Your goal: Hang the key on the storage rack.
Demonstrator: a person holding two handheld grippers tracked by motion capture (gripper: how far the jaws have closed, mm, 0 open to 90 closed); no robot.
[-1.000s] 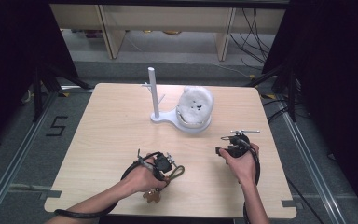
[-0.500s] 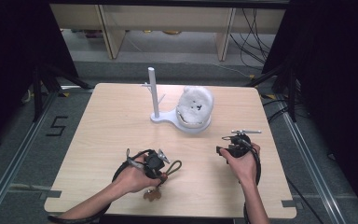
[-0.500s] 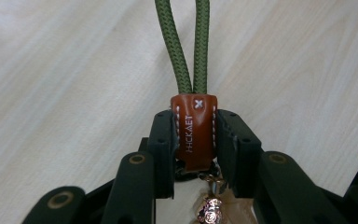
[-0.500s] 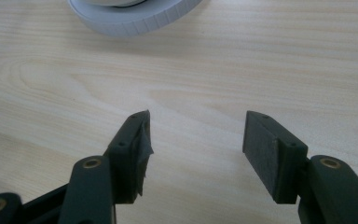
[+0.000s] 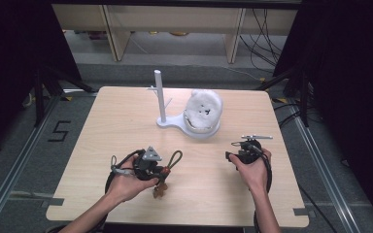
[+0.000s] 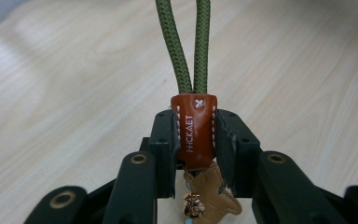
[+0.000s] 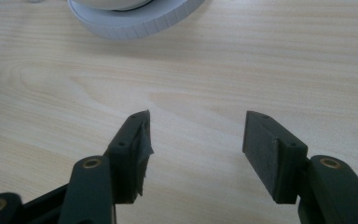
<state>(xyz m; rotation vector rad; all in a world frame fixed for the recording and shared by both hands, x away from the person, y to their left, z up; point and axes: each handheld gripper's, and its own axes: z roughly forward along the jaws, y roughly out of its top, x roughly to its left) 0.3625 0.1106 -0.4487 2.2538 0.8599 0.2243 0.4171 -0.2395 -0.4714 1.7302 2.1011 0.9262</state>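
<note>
Standing by the desk [image 5: 102, 194], here's what I saw. The left gripper [image 6: 196, 140] had its jaws clamped tight on the brown leather tab [image 6: 194, 133] of a keychain [image 5: 167, 167], held just off the wood near the front edge on the person's left. The green cord loop [image 6: 189, 44] stuck out past the jaws, and a little tan charm [image 6: 212, 198] dangled underneath. The right gripper [image 7: 196, 149] sat off to the right with its jaws wide apart, nothing between them, just hovering low over the desk.

My guess was the loop was headed for the white stand [image 5: 161, 99] with the post and small pegs, further back in the middle, next to the white fluffy thing [image 5: 203, 112] on the round base.

What worried me:
- The grip was only on that smooth leather tab, so a quick swing could have let it slide out.
- The loop was floppy cord and could have collapsed shut before it got over a peg.
- The pegs looked thin, and a bump from the jaws could have tipped or shoved the stand, since nothing was bracing it.
- The dangling charm might have snagged on the base on the way in.
</note>
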